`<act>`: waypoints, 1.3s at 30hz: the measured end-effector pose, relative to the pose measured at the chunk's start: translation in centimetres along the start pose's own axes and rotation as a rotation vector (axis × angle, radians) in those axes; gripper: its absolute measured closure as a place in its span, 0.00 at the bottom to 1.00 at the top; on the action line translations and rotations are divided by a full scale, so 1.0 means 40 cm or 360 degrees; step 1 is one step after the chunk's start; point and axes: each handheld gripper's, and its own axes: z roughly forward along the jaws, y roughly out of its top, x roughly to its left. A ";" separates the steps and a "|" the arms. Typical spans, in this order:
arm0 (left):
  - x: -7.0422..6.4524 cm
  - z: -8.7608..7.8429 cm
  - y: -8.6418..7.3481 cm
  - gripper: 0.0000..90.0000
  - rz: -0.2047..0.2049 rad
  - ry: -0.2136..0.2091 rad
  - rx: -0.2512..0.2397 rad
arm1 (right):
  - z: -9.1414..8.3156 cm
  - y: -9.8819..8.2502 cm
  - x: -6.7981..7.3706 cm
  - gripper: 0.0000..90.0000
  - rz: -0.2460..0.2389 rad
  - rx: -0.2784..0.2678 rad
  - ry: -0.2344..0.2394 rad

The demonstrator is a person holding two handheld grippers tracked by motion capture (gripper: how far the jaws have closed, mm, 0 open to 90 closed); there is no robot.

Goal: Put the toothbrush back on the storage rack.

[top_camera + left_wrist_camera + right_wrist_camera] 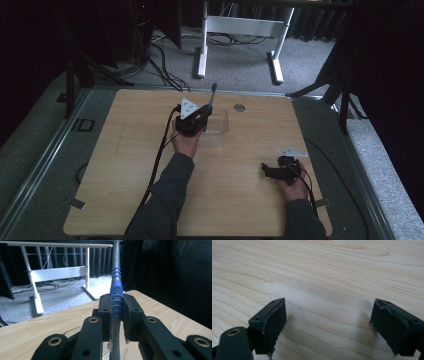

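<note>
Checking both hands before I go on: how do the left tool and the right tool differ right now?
The left tool is shut on a blue-grey handle; the right tool is open, holding nothing. The left is raised by the clear container; the right sits low over the bare table. Both have black jaws.

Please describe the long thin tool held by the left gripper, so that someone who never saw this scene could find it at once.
Start at the wooden table and find the clear plastic box near its far edge. Beside it, the left gripper holds a slim grey tool, its free end rising past the jaws. Its ribbed blue grip section sets it apart.
</note>
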 end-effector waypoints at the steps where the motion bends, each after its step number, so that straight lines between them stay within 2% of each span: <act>1: 0.001 0.001 -0.001 0.87 0.0001 0.0002 0.0001 | 0.000 0.000 0.000 0.14 -0.0002 0.0000 0.0000; 11: 0.003 0.017 -0.014 0.87 0.0034 0.0025 0.0022 | 0.000 0.000 0.000 0.14 -0.0001 0.0001 -0.0001; 19: 0.007 0.030 -0.026 0.87 0.0031 0.0026 0.0056 | 0.000 0.000 0.000 0.14 -0.0004 0.0000 -0.0002; 39: 0.004 0.047 -0.051 0.87 0.0161 0.0040 0.0211 | 0.000 0.000 0.000 0.14 -0.0003 0.0001 0.0000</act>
